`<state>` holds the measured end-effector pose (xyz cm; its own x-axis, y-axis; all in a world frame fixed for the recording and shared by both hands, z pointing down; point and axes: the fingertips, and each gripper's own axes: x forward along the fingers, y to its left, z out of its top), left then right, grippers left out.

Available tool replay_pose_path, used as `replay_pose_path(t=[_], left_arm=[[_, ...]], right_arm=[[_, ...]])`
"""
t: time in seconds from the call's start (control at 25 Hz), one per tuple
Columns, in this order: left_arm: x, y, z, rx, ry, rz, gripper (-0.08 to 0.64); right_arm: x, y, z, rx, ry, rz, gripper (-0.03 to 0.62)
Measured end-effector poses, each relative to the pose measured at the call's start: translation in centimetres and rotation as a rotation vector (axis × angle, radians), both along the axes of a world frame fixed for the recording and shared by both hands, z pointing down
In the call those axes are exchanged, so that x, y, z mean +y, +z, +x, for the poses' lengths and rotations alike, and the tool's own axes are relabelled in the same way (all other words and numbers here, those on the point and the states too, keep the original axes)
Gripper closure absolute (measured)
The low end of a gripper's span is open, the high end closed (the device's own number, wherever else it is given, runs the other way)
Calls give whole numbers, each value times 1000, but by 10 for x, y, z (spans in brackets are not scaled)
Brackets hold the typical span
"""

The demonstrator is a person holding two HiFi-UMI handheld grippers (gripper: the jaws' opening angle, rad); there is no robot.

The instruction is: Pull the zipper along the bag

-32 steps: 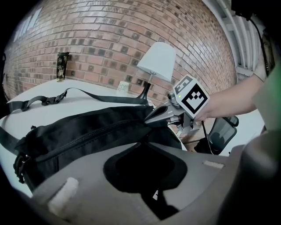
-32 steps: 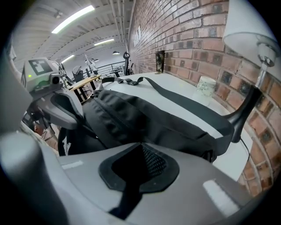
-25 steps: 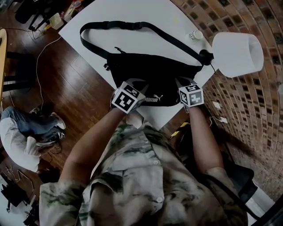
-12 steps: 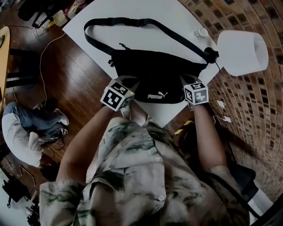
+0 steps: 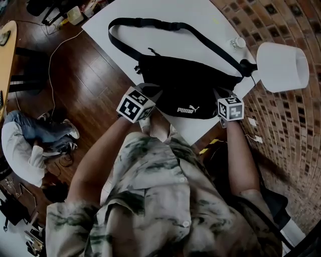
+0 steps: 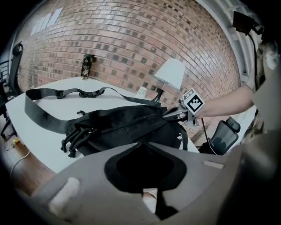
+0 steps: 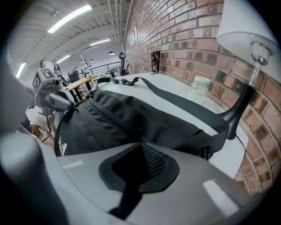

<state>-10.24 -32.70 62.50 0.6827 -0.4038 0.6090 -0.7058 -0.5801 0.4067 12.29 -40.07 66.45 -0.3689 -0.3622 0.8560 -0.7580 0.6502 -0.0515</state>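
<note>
Head view: the black bag point(image 5: 188, 85) lies crosswise on the white table point(image 5: 200, 20), its zipper point(image 6: 131, 123) running left to right between the tools. The left gripper point(image 5: 150, 93) and right gripper point(image 5: 219, 94) are both closed, one at each end of the bag — left looks nearer the pull

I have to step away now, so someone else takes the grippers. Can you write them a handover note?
Left gripper: tongs closed on the bag's near left edge, it seems.
Right gripper: closed on its right end, beside the lamp.
Bag lies on the white table, strap looped behind.
Done: both ends gripped. Left to do: pull the zipper; its progress can't be read.
</note>
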Motion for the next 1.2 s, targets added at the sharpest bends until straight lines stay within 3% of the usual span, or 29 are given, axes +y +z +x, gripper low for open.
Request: replay_pose_path(t=[0.28, 0.48, 0.68, 0.96, 1.2], left_arm=[[-2, 3, -4, 14, 38, 15, 540], [-1, 6, -2, 90, 51, 4, 535], [1, 4, -5, 105, 58, 57, 510], [15, -4, -30, 33, -42, 124, 505], [87, -44, -51, -8, -179, 173, 506]], right_arm=[[-1, 0, 0, 24, 29, 6, 587], [-1, -1, 0, 33, 43, 14, 586], [0, -14, 3, 3, 68, 117, 584], [52, -54, 1, -88, 59, 200, 532], [145, -87, 2, -202, 20, 239, 540]])
